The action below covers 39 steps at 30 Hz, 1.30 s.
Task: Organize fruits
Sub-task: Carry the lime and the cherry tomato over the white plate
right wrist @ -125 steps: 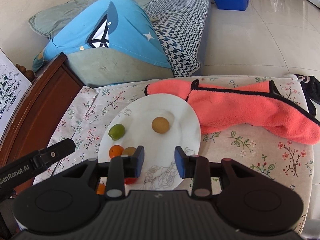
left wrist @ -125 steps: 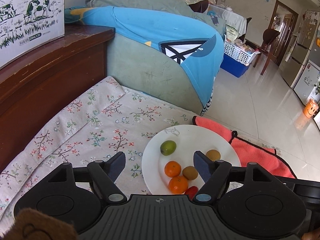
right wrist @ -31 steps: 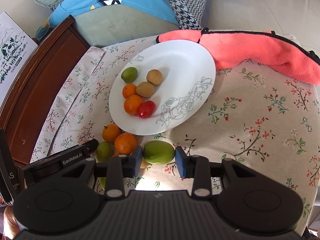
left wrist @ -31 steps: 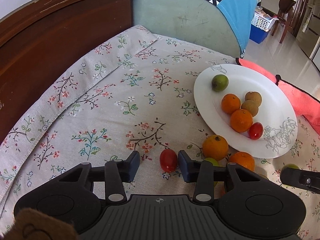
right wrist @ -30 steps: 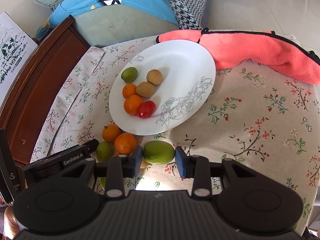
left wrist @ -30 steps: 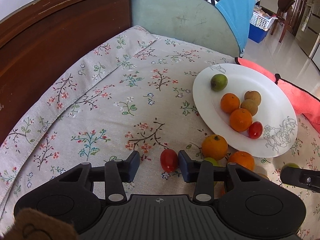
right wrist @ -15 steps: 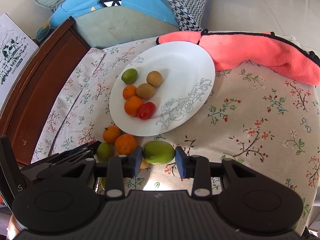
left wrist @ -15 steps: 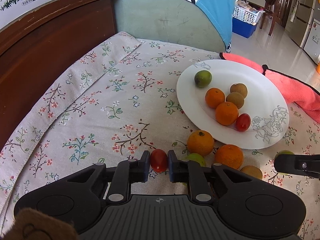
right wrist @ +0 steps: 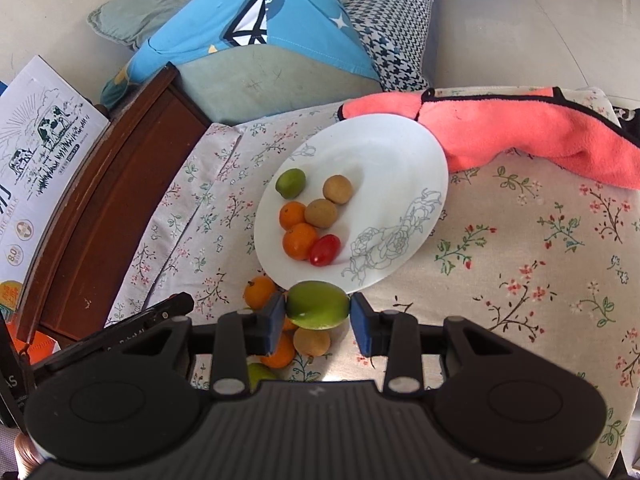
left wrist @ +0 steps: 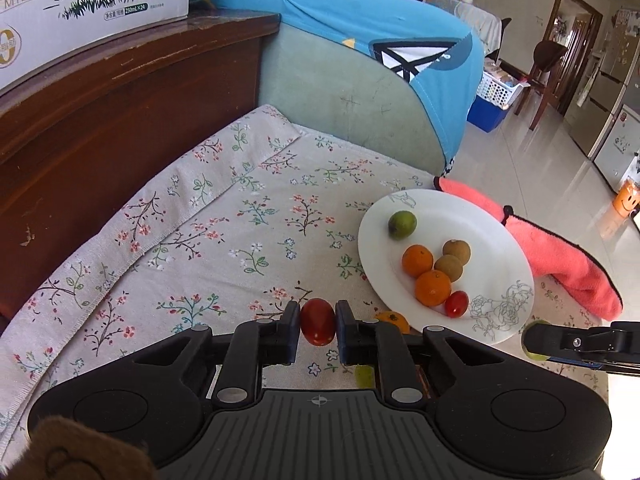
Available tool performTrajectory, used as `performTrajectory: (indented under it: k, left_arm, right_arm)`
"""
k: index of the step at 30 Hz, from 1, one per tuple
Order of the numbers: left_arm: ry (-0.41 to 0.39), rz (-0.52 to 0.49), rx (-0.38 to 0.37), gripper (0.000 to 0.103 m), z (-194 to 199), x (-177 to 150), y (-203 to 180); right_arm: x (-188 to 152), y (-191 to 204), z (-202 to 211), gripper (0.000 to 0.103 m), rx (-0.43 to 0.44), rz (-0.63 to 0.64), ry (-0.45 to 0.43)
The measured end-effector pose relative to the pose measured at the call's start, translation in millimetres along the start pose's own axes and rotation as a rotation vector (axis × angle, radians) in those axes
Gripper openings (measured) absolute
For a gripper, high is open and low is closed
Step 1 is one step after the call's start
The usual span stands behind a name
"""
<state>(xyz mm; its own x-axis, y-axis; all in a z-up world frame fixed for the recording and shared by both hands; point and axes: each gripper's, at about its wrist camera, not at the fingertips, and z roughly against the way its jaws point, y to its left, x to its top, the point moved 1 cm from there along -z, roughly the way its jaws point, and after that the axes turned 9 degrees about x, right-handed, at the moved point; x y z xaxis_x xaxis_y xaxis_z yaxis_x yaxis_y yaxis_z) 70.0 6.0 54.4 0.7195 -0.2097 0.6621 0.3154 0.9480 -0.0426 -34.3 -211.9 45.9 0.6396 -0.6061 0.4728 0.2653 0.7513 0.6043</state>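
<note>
L tool [left wrist: 318,327]: clenched on a small red tomato [left wrist: 318,326]; I see both pads pressed to its sides, tomato held clear of the cloth. Jaws have just been closing onto it.
R tool [right wrist: 317,317]: I've got it grasping a green fruit [right wrist: 317,304], oval, lying crosswise btwn the pads, at the near edge of the plate.
Plate [right wrist: 384,152]: white, flower sketch on one side, sits on the floral cloth [left wrist: 224,240] that covers the table.
On plate: green lime [right wrist: 290,183] at far left; two brown round fruits [right wrist: 338,189], [right wrist: 321,213] just beside each other; two oranges [right wrist: 292,215], [right wrist: 300,241] touching; second red tomato [right wrist: 324,249] against the nearer orange.
Off plate, on cloth near me: orange [right wrist: 260,291] just beside plate rim; another orange [right wrist: 280,352] and a brown fruit [right wrist: 312,342] under the R tool; a green one [right wrist: 260,374] mostly hidden by the tool body.
Pink towel [right wrist: 520,136]: lies along far side of table, one end touching the plate's far rim.
Wood cabinet [left wrist: 100,128]: left of table, w/ a milk carton box [left wrist: 80,4] on top.
Sofa [left wrist: 340,92]: past the table, blue cover [left wrist: 360,20] draped over its arm.
L view extra: the R tool's finger [left wrist: 580,342] shows at right edge w/ a sliver of green fruit at its tip.
</note>
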Motion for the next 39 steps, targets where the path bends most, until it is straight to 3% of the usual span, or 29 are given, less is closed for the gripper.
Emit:
performTrajectory:
  k: [9,21,28,39]
  left_arm:
    - [-0.058,0.051,-0.047,0.016,22.2,16.4,3.7]
    - [-0.097,-0.019,-0.101,0.016,18.4,38.0,-44.8]
    - [-0.059,-0.016,-0.131,0.016,-10.4,46.6,-68.8]
    - [0.01,0.004,-0.099,0.016,-63.1,54.5,-82.1]
  right_arm:
    - [12.4,5.2,16.9,0.036,0.033,0.021,-0.062]
    - [43.9,-7.2,39.6,0.036,0.038,0.01,-0.169]
    - [51.2,-23.9,22.7,0.036,0.012,-0.064,-0.147]
    - [48.8,-43.5,-13.3,0.036,-0.057,-0.149,-0.071]
